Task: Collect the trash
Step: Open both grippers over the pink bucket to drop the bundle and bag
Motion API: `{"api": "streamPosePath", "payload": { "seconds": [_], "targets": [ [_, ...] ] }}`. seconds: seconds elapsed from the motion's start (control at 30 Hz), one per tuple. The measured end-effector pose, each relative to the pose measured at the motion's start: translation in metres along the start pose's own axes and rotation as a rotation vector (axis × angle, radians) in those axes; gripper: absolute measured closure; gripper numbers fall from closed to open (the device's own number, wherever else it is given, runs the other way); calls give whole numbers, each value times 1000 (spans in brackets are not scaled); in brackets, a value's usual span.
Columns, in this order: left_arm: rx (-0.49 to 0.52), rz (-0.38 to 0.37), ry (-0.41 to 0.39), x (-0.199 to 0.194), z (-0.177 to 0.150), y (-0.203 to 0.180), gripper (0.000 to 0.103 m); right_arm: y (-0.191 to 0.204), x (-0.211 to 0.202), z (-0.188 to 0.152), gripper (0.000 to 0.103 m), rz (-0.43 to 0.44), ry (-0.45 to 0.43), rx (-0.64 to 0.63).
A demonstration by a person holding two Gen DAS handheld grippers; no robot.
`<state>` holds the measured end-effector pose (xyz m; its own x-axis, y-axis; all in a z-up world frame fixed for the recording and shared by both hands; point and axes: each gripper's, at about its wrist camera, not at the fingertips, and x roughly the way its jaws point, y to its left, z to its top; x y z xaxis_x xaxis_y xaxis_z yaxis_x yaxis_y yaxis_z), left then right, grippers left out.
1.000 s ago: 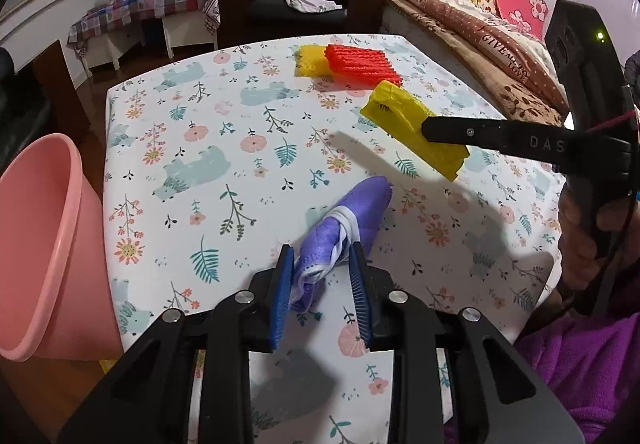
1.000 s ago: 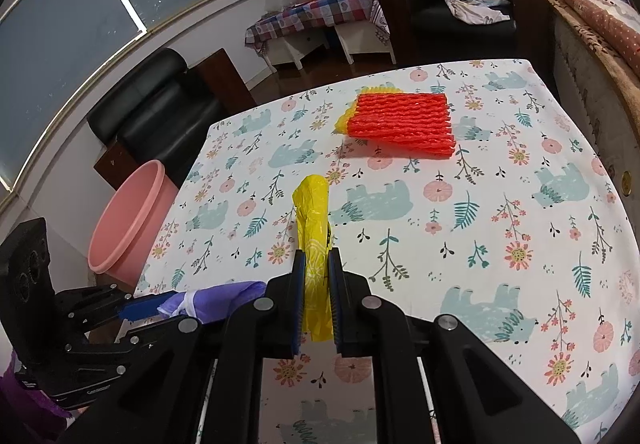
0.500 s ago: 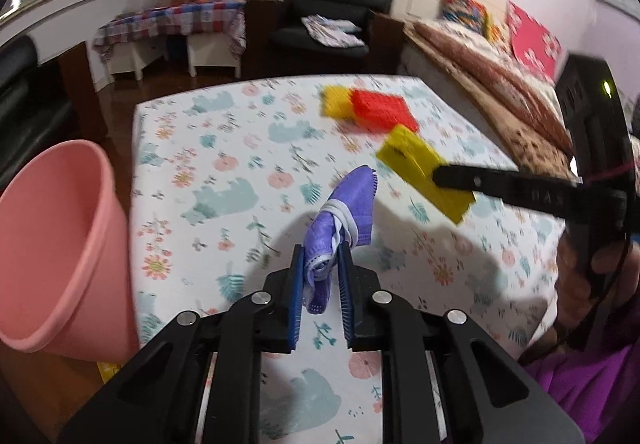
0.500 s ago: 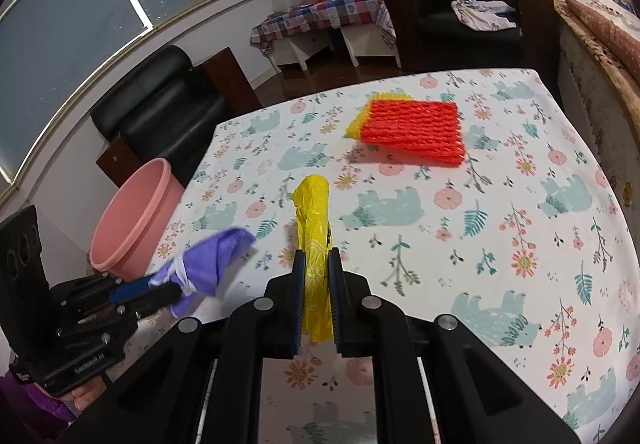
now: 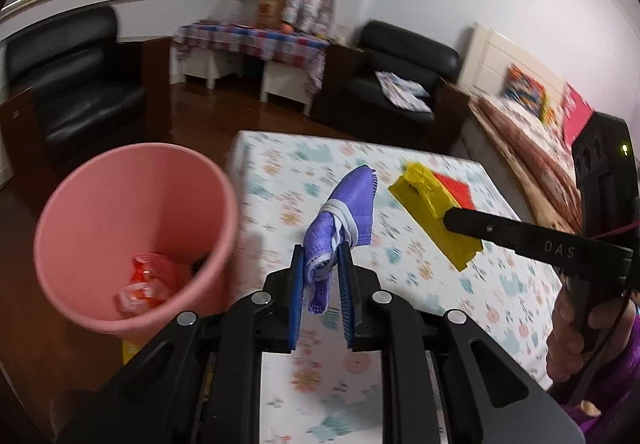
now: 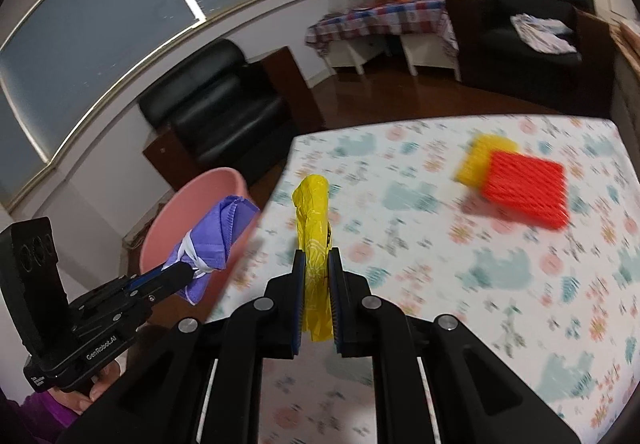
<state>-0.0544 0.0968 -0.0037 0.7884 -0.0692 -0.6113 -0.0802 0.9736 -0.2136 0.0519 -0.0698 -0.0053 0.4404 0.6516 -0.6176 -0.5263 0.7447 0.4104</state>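
My left tool (image 5: 322, 276) grips a purple mask (image 5: 344, 211) above the desk's (image 5: 500, 296) left edge, beside the pink bin (image 5: 132, 240); my right tool (image 6: 316, 292) clamps a yellow wrapper (image 6: 314, 228).

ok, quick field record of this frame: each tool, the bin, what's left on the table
left tool: shut on purple mask, off the table
right tool: shut on yellow bag, off the table
pink bin: on floor beside table, red wrapper inside
left on table: red foam net overlapping yellow foam net
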Motion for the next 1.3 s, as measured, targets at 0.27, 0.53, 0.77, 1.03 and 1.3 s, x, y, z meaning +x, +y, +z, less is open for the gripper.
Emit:
{"api": "streamPosePath", "payload": {
  "seconds": [0.27, 0.53, 0.77, 1.03, 1.3],
  "targets": [
    [-99, 138, -76, -25, 4, 45, 87, 60, 33, 25, 92, 78, 22, -94],
    [-188, 219, -84, -34, 1, 82, 87, 110, 73, 33, 92, 137, 71, -156],
    [-227, 272, -73, -35, -4, 98, 87, 134, 110, 34, 92, 161, 125, -153],
    [-285, 304, -50, -34, -9, 118, 87, 149, 139, 32, 92, 169, 161, -158],
    [-303, 312, -45, -32, -9, 125, 83, 151, 146, 32, 74, 184, 158, -158]
  ]
}}
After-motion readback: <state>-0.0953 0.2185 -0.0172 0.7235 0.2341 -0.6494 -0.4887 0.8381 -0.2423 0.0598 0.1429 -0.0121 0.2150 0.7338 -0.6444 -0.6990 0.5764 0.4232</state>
